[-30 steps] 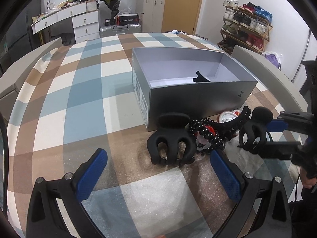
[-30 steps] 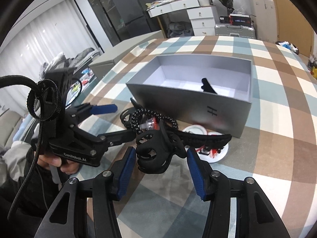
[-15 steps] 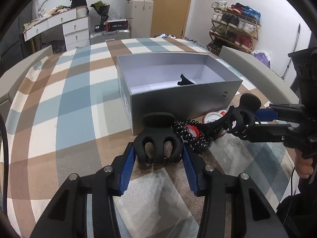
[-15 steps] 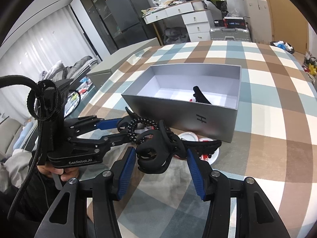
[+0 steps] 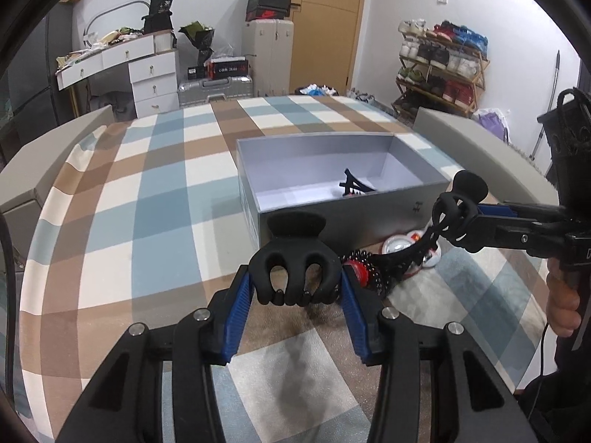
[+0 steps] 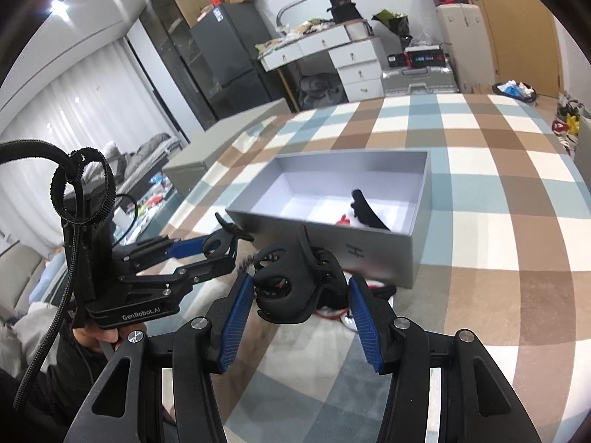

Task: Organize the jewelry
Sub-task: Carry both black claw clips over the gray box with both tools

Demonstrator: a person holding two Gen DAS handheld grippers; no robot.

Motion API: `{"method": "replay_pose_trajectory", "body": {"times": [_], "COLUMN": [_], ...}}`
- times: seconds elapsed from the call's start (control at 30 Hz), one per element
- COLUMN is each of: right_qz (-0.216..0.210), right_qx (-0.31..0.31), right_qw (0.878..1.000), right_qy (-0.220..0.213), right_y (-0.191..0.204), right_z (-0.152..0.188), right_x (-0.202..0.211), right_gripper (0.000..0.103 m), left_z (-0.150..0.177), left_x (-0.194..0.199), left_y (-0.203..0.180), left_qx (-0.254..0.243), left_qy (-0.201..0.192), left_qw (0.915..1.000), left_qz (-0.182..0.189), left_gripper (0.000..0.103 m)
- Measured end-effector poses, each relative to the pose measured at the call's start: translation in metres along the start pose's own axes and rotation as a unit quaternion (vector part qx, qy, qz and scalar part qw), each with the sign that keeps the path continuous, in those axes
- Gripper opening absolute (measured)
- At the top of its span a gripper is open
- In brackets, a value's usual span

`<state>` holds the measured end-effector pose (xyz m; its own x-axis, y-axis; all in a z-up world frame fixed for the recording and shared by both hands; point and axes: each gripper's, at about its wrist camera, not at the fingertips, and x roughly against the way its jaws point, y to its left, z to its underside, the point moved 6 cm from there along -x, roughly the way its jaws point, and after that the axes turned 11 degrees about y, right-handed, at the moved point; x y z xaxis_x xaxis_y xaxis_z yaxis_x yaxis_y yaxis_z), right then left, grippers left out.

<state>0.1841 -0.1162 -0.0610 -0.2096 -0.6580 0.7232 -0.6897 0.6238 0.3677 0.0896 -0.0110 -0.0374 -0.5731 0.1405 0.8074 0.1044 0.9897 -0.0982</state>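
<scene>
My left gripper [image 5: 295, 295] is shut on a black claw hair clip [image 5: 293, 265] and holds it above the checked cloth, in front of the grey open box [image 5: 369, 217]. My right gripper [image 6: 301, 297] is shut on a second black claw clip [image 6: 291, 288], also lifted near the box [image 6: 384, 251]; it shows at the right of the left wrist view [image 5: 458, 210]. A black hair clip [image 5: 352, 184] lies inside the box. A black bead bracelet [image 5: 373, 277], a long black clip and small round red-and-white pieces [image 5: 397, 245] lie on the cloth by the box's front wall.
The checked cloth [image 5: 147, 221] covers the table. Grey chair backs [image 5: 480, 147] stand at the table's right and left sides. A shoe rack, a drawer desk and a door are far behind.
My left gripper closed on the claw clip and lifted it off the cloth. My right gripper rose with its clip towards the box.
</scene>
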Motion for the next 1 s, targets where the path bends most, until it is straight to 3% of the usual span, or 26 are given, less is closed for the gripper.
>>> {"method": "replay_pose_trajectory", "body": {"times": [1.0], "right_qz": [-0.014], "right_qx": [-0.073], "right_qw": [0.995], "right_qy": [-0.071], "right_y": [-0.022], "right_z": [-0.019], "right_x": [0.019], "right_gripper": [0.052], "left_z": [-0.020], "left_x": [0.027], "left_y": [0.011], "left_qx": [0.030], "left_qy": [-0.076], "left_qw": [0.9967], "left_qz": [-0.001], "left_gripper": [0.041]}}
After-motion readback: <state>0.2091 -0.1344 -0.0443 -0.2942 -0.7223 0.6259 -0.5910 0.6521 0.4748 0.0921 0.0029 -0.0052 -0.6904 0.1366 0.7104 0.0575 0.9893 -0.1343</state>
